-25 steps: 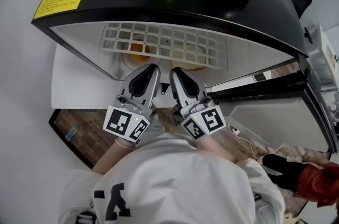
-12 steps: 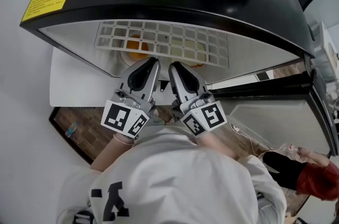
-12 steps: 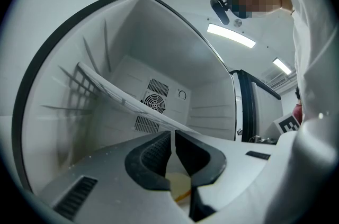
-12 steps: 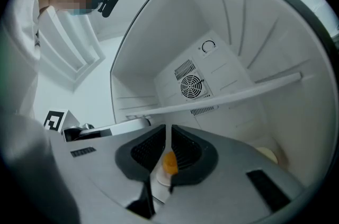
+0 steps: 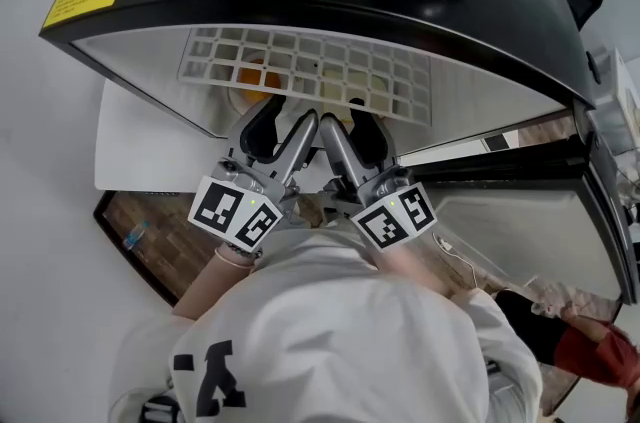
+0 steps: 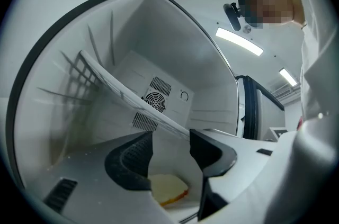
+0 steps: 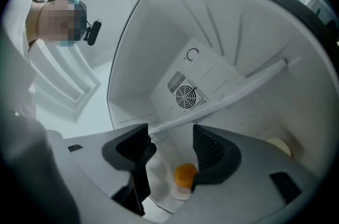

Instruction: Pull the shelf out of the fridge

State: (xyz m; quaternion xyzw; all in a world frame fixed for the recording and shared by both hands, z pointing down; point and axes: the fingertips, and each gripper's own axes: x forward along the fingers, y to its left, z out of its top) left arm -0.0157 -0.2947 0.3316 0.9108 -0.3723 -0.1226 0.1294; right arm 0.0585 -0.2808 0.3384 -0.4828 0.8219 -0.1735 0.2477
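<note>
The white wire shelf [image 5: 310,76] sits level inside the small black-topped fridge [image 5: 300,1]. My left gripper [image 5: 281,127] and right gripper [image 5: 350,133] are side by side at the fridge mouth, just below the shelf's front edge. Both have just been opening and stand open, with nothing pressed between the pads. In the left gripper view the shelf's front bar [image 6: 127,95] slants down toward the gap of the left gripper [image 6: 170,153]. In the right gripper view the shelf's front bar [image 7: 228,98] crosses just beyond the tips of the right gripper [image 7: 172,153].
Under the shelf lie an orange food item [image 7: 185,174] on a white dish and a pale yellow slice [image 6: 168,188]. A fan vent [image 6: 154,102] is on the back wall. The fridge door [image 5: 520,221] hangs open at right. A red-sleeved person [image 5: 600,356] stands at lower right.
Both grippers' jaws, shut in the earlier frames, now stand spread open. The hands have stayed at the fridge mouth.
</note>
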